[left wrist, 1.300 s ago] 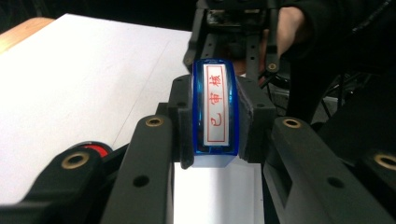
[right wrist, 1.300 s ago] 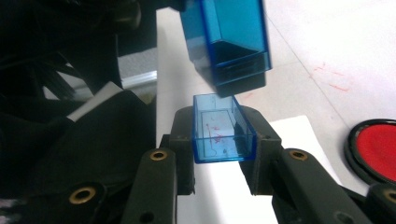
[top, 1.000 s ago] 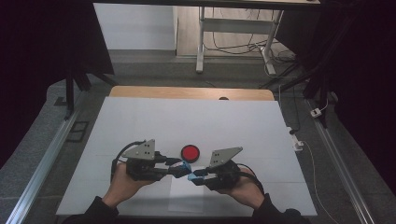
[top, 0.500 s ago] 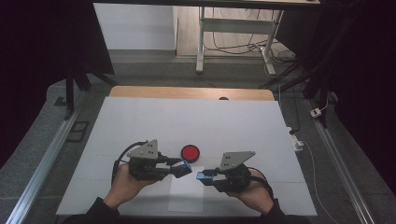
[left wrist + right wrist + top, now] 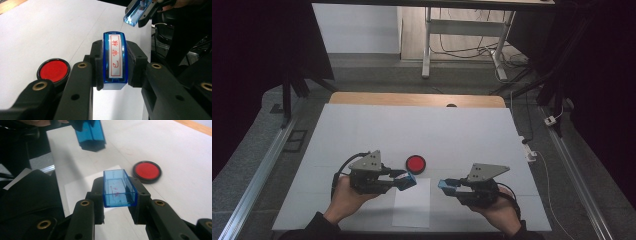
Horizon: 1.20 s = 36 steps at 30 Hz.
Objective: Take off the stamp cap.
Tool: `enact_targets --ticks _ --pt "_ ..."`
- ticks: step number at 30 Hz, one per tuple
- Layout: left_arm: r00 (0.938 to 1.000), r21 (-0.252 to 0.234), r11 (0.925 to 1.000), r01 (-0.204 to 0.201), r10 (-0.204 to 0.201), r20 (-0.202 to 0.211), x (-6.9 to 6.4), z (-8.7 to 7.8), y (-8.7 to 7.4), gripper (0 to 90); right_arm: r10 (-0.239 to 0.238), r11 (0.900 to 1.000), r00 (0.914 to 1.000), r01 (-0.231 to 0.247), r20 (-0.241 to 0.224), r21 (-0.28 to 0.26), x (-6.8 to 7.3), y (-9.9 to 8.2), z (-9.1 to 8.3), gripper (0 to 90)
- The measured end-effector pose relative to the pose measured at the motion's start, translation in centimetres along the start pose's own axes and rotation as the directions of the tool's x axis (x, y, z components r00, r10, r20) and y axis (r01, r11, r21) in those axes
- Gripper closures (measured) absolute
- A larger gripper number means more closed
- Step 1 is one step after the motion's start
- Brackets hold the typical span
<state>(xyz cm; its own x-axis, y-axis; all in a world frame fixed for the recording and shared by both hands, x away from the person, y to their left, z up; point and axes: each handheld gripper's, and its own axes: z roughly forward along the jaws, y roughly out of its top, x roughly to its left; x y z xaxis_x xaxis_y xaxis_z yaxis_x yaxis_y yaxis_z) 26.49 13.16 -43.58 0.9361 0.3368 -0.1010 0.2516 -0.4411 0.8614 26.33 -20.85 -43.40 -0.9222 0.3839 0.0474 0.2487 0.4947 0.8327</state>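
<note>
My left gripper [image 5: 406,181] is shut on a blue stamp [image 5: 408,181]. In the left gripper view the stamp [image 5: 115,60] shows a white face with red characters, pinched between the black pads. My right gripper [image 5: 446,186] is shut on the stamp's clear blue cap [image 5: 443,185], seen in the right gripper view as an open hollow box [image 5: 118,188] with red smears inside. A gap separates cap and stamp. A round red ink pad [image 5: 416,163] lies on the table just beyond the left gripper's tip. A white paper sheet [image 5: 413,205] lies below both tips.
The white table top [image 5: 422,130] ends in a wooden strip [image 5: 412,99] at the back, with a small dark thing [image 5: 451,105] on it. Cables and a plug [image 5: 531,153] lie off the right edge. A metal rail [image 5: 262,170] runs along the left side.
The two grippers were tip to tip, cap on stamp. My right gripper has drawn away to the right with the cap, leaving the stamp bare in the still left gripper.
</note>
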Motion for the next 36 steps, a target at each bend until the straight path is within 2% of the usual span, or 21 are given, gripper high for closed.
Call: enact_targets --ticks 2,4,7,8,14,19,25,27,29,36 --pt "1.0000 0.000 1.0000 -0.002 0.002 -0.003 0.0 0.0 0.0 70.1 0.038 0.9993 0.9990 -0.038 0.025 -0.004 -0.3 -0.7 -0.9 69.3" --pt "1.0000 0.000 1.0000 -0.001 0.001 -0.004 0.0 0.0 0.0 70.1 0.044 0.9990 0.9985 -0.044 0.033 0.000 -0.4 -0.9 -1.2 69.3" --pt "1.0000 0.002 1.0000 0.003 -0.003 -0.003 0.0 0.0 0.0 70.1 0.050 0.9986 0.9958 -0.051 0.077 0.013 -0.6 -1.6 -2.1 69.4" --pt "1.0000 0.002 1.0000 0.003 -0.003 -0.003 0.0 0.0 0.0 70.1 0.071 0.9974 0.9925 -0.072 0.100 0.006 -0.8 -1.9 -2.6 69.4" --pt "1.0000 0.001 1.0000 0.008 -0.008 -0.005 0.0 -0.1 0.0 70.1 0.116 0.9932 0.9823 -0.116 0.147 -0.006 -1.1 -2.9 -4.0 69.4" --pt "0.9999 0.001 1.0000 0.009 -0.009 -0.009 0.0 -0.1 0.1 70.1 0.132 0.9912 0.9734 -0.131 0.187 -0.021 -1.2 -3.9 -5.0 69.3" --pt "0.9998 0.000 0.9999 0.014 -0.014 -0.012 0.1 -0.1 0.1 70.1 0.156 0.9877 0.9539 -0.148 0.256 -0.049 -1.1 -5.0 -6.7 69.3" --pt "0.9998 -0.001 0.9999 0.014 -0.014 -0.017 0.1 -0.2 0.1 70.1 0.170 0.9855 0.9483 -0.163 0.268 -0.047 -0.9 -5.6 -7.2 69.3" --pt "0.9997 -0.005 0.9998 0.017 -0.017 -0.020 0.1 -0.2 0.1 70.1 0.172 0.9850 0.9464 -0.167 0.273 -0.042 -0.9 -5.8 -7.3 69.3" --pt "0.9994 -0.007 0.9996 0.028 -0.028 -0.023 0.3 -0.3 0.1 70.1 0.219 0.9755 0.9266 -0.214 0.305 -0.052 -1.0 -6.8 -8.3 69.3"
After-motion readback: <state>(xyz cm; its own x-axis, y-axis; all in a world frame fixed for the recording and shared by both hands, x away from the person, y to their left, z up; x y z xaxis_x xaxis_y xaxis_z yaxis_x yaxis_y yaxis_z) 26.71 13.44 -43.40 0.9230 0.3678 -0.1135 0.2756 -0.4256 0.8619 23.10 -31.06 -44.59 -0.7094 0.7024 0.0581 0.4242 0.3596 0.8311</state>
